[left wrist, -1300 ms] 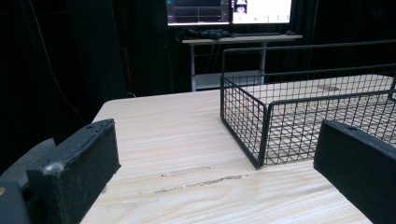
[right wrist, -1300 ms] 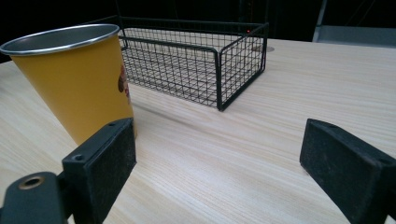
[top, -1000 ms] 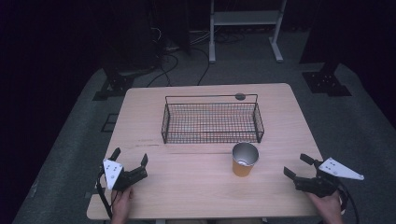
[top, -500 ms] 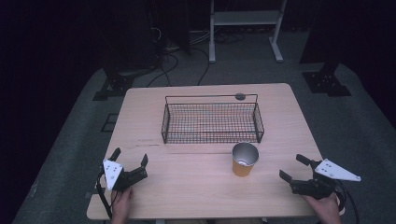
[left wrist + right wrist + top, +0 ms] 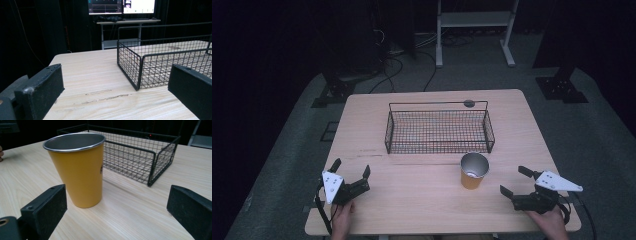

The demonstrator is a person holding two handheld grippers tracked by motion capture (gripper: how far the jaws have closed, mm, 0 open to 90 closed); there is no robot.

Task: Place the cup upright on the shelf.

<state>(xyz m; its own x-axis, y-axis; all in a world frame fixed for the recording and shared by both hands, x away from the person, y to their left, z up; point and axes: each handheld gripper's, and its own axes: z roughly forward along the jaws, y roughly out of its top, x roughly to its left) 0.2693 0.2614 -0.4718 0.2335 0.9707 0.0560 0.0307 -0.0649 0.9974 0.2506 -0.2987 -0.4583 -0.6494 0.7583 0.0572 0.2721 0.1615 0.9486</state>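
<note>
An orange cup [image 5: 473, 171] with a metal inside stands upright on the table, just in front of the black wire basket [image 5: 438, 131]. My right gripper [image 5: 515, 181] is open to the cup's right, a short way off, jaws pointing at it. In the right gripper view the cup [image 5: 79, 167] stands ahead and left of centre, beyond the open gripper [image 5: 117, 215], with the basket [image 5: 136, 152] behind it. My left gripper [image 5: 351, 168] is open near the front left of the table, holding nothing. In its own view the open left gripper [image 5: 115, 96] faces the basket's corner [image 5: 138, 62].
The wooden table [image 5: 412, 200] has a small dark disc [image 5: 469, 103] at its far edge behind the basket. A metal stand [image 5: 473, 30] and cables lie on the dark floor beyond. Monitors [image 5: 121, 6] glow on a desk in the left gripper view.
My right gripper has slid left, closer to the cup, staying open. The left gripper has not moved.
</note>
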